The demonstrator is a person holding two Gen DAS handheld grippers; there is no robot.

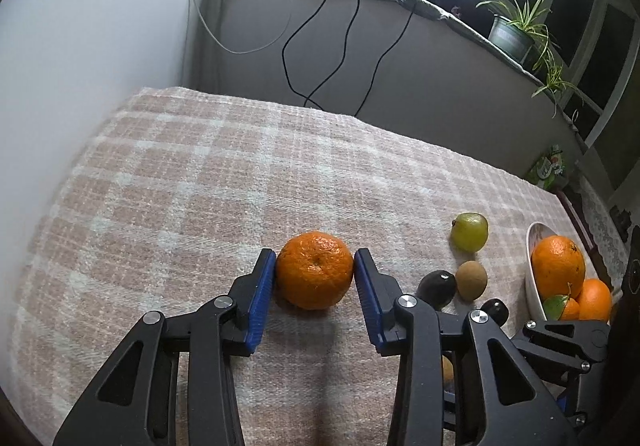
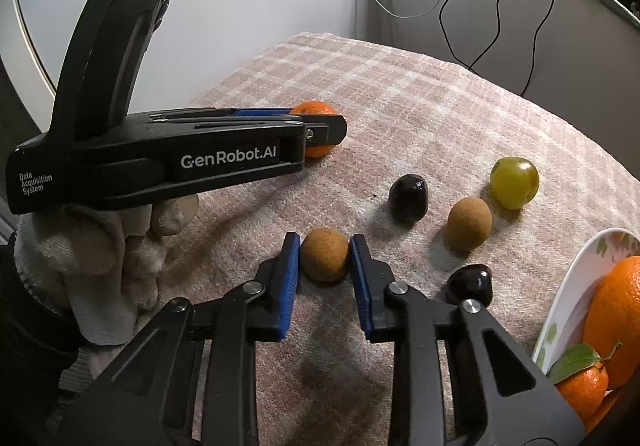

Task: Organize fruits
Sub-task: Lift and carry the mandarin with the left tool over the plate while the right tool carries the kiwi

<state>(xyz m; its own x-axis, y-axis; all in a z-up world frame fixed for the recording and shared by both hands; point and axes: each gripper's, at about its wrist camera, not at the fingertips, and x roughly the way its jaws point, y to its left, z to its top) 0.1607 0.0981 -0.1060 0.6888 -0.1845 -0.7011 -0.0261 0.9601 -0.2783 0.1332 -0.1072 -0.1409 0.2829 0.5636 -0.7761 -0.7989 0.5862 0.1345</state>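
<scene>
Oranges (image 1: 558,266) filled your bowl (image 1: 532,286); left gripper (image 1: 315,274) clamped the tangerine (image 1: 315,269), right gripper (image 2: 325,260) the brown fruit (image 2: 324,260); four fruits remained on the table (image 1: 200,186).

On the cloth (image 2: 400,94), the mandarin (image 1: 315,270) lies centre frame; grape (image 1: 469,232), plums and brown fruits sit to its right, the bowl (image 1: 534,286) at right edge

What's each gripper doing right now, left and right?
Left gripper: closed on the mandarin, which sits on the checked cloth.
Right gripper: closed on a small brown round fruit.
</scene>
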